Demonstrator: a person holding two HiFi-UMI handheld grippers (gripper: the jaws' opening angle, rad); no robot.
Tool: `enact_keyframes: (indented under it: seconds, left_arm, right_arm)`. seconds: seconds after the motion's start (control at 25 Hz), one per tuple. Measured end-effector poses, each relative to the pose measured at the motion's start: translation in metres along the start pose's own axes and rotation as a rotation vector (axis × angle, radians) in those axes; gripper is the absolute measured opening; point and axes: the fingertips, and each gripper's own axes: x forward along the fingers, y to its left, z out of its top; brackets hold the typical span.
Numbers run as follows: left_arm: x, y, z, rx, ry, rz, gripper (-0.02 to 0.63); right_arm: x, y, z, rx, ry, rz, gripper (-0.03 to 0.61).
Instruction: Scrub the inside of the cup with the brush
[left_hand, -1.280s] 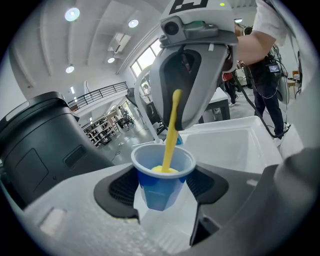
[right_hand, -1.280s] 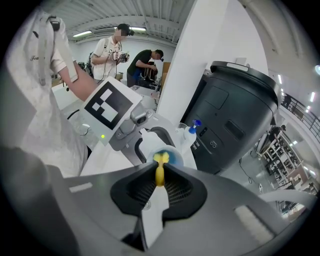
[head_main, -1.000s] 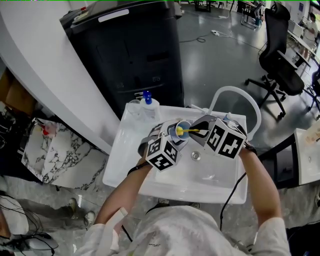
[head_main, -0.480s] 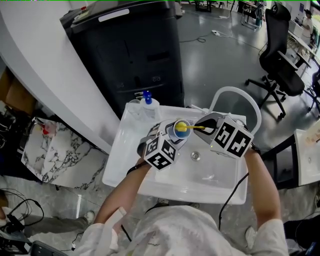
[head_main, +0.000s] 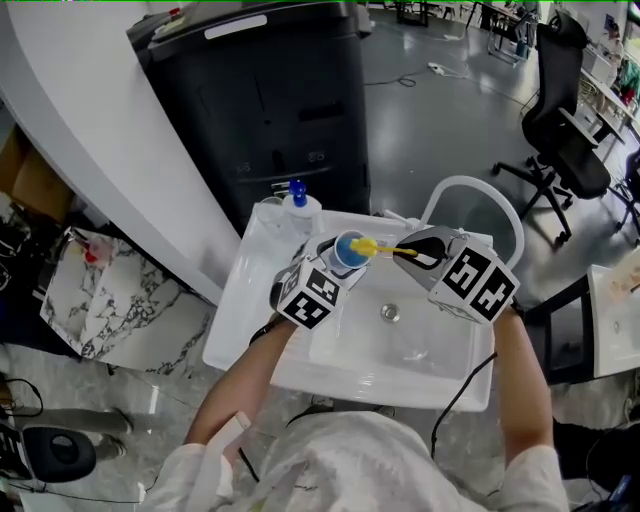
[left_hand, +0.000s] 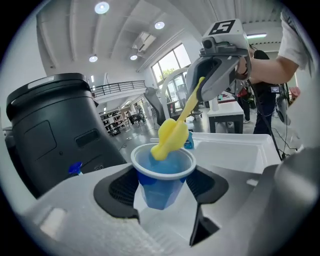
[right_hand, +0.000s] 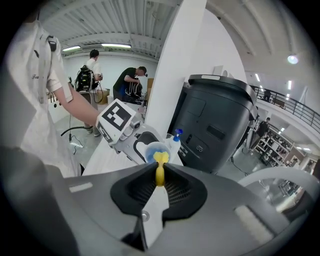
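Two claws meet over the white sink; the left claw is clamped round the blue cup, its mouth tipped toward the right claw, which pinches the yellow brush by its handle; the brush head sits at the rim, partly inside. To scrub well, I'd push the head deeper and sweep it round the wall — cup steady, wrist doing the turning. Beyond stand a blue-capped bottle and a black bin.
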Motion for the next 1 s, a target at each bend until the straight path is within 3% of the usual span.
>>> enact_keyframes:
  seconds: [0.24,0.44,0.76,1.0]
  left_arm:
    - [-0.007,0.015,0.004,-0.127,-0.035,0.036,0.301]
    - [-0.013,0.025,0.011,-0.222,-0.077,0.055,0.301]
    - [-0.025,0.043,0.029,-0.279,-0.142,0.124,0.301]
    - [-0.033,0.052,0.031,-0.327,-0.158,0.177,0.301]
  right_arm:
    - [-0.013,-0.011,0.008,0.086,-0.109,-0.064,0.034]
    - [-0.023,-0.027,0.013,0.176,-0.212,-0.170,0.034]
    - [-0.032,-0.050,-0.003,0.336,-0.306,-0.348,0.034]
    - [-0.041,-0.059,-0.012,0.386,-0.359,-0.485,0.034]
